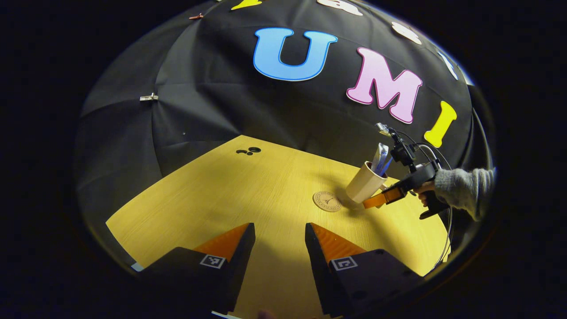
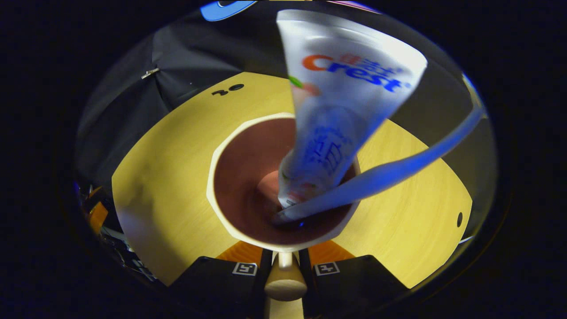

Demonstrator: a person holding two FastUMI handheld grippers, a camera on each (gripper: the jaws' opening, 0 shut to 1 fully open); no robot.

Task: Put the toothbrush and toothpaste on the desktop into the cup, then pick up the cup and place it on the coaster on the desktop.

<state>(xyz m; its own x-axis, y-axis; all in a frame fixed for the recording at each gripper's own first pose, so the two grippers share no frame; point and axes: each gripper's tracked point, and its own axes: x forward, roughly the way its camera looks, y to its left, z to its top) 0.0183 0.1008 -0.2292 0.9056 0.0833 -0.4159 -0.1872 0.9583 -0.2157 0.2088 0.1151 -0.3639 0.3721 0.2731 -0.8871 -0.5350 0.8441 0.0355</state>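
Observation:
A cream cup (image 1: 364,184) leans to the left just right of the round wooden coaster (image 1: 327,200) on the yellow desktop (image 1: 248,195). The white toothpaste tube (image 1: 379,156) and the blue toothbrush (image 1: 387,165) stick out of it. My right gripper (image 1: 375,200), held by a hand in a grey sleeve (image 1: 463,190), grips the cup from the right. In the right gripper view I look down into the cup (image 2: 221,186), with the tube (image 2: 345,88) and toothbrush (image 2: 398,170) inside. There my right gripper (image 2: 285,257) is shut on the cup's handle (image 2: 285,281). My left gripper (image 1: 279,248) stands open over the table's near part, holding nothing.
Small dark holes (image 1: 249,151) mark the table's far corner. The black cloth wall (image 1: 221,102) rises close behind the table. Cables (image 1: 425,148) loop from the right gripper. The table's right edge (image 1: 445,248) lies beneath the holding hand.

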